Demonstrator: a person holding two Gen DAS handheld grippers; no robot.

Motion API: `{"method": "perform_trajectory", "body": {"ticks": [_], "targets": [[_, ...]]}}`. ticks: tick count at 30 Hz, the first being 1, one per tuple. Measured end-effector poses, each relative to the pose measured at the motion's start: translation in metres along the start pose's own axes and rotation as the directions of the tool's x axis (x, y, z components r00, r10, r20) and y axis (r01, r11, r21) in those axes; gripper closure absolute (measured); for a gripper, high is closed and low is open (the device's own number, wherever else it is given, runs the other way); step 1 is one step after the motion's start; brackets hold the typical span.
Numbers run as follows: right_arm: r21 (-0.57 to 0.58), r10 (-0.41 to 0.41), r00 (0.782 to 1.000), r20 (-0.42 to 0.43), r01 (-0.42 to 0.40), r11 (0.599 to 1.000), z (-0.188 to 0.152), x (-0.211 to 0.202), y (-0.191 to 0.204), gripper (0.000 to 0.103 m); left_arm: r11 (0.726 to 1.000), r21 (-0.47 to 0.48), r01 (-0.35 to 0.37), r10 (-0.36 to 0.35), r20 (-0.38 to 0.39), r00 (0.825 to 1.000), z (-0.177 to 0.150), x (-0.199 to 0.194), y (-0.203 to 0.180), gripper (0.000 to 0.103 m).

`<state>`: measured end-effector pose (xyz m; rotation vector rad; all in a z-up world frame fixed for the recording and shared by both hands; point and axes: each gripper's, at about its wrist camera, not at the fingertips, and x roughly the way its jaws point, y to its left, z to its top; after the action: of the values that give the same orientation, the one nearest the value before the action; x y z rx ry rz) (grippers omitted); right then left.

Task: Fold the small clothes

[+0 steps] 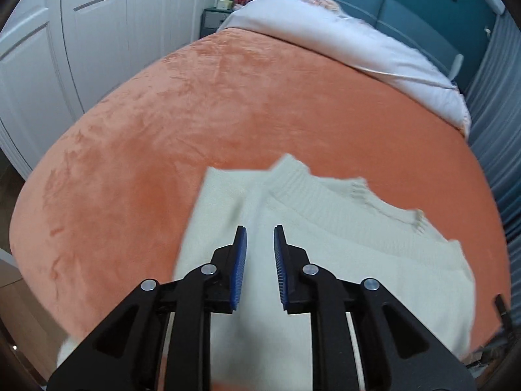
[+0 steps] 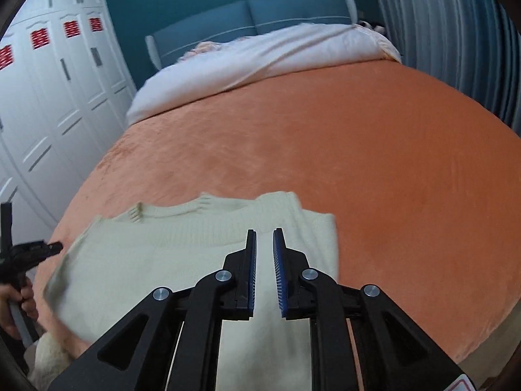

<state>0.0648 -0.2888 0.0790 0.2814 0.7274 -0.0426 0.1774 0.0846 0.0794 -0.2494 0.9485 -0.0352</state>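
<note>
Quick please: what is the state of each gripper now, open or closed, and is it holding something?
Left gripper: open by a narrow gap, holding nothing.
Right gripper: open by a narrow gap, holding nothing.

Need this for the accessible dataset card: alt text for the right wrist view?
A cream knit sweater lies on an orange bedspread, with the right gripper above it, its blue-padded fingers a narrow gap apart and nothing visibly pinched between them. At far left the left gripper reaches toward the sweater's edge; white wardrobe doors and a blue headboard stand behind.
</note>
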Motion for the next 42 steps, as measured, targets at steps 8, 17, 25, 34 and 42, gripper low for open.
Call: {"method": "perform_trajectory", "body": {"ticks": [8,17,25,34,42], "targets": [[-0.110,0.155,0.969,-0.192,-0.178,0.978,-0.078,0.030,0.093,0.094,0.999,0.046,0.029,-0.022,-0.149,0.989,-0.086,0.011,-0.037,0.077],[0.292,-0.003,0.964,-0.264,0.083,0.953,-0.109,0.006,-0.074,0.103,0.999,0.010,-0.047,0.048,-0.146,0.988,-0.097,0.020,0.028,0.092],[0.127,-0.116,0.989,-0.097,0.128,0.984,-0.061,-0.015,-0.028,0.099,0.994,0.050,-0.098,0.105,-0.145,0.984,-0.098,0.017,0.008,0.080],[0.172,-0.119,0.986,-0.120,0.138,0.975,-0.052,-0.008,-0.049,0.100,0.993,0.043,-0.108,0.113,-0.135,0.984,-0.102,0.017,0.009,0.080],[0.130,-0.119,0.969,-0.215,0.149,0.980,-0.072,0.008,-0.034,0.095,0.991,0.053,-0.121,0.127,-0.136,0.983,-0.103,0.016,0.008,0.079]]}}
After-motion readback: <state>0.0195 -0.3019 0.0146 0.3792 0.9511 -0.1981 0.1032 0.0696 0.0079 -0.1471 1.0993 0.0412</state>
